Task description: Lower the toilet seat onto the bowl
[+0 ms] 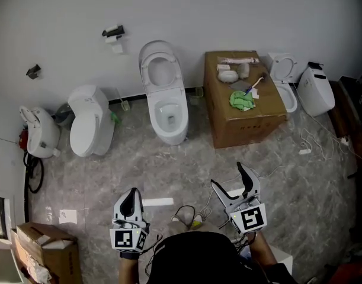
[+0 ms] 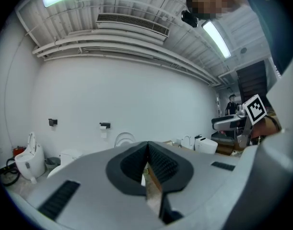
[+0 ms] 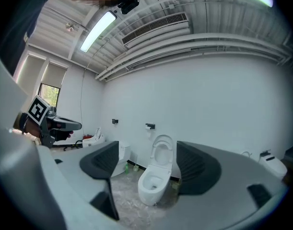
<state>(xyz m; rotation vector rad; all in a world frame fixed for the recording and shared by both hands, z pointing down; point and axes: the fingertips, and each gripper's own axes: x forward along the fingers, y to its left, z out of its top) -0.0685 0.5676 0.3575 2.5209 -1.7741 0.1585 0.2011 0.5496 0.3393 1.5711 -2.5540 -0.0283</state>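
A white toilet [image 1: 167,118] stands against the far wall, and its seat [image 1: 159,67] is raised upright with the lid behind it. The right gripper view looks straight at the same toilet [image 3: 155,186] and its raised seat [image 3: 163,152], some way off across the floor. My right gripper [image 1: 228,175] is open, with nothing between its jaws [image 3: 148,164]. My left gripper [image 1: 131,195] hangs lower at the left; its pads meet [image 2: 147,145] with nothing between them. Both grippers are well short of the toilet.
A cardboard box [image 1: 243,99] carrying small items stands right of the toilet. More toilets stand at the left [image 1: 90,120] and the right [image 1: 316,90]. Cables [image 1: 186,212] lie on the floor near my feet. Another cardboard box [image 1: 44,250] sits at the bottom left.
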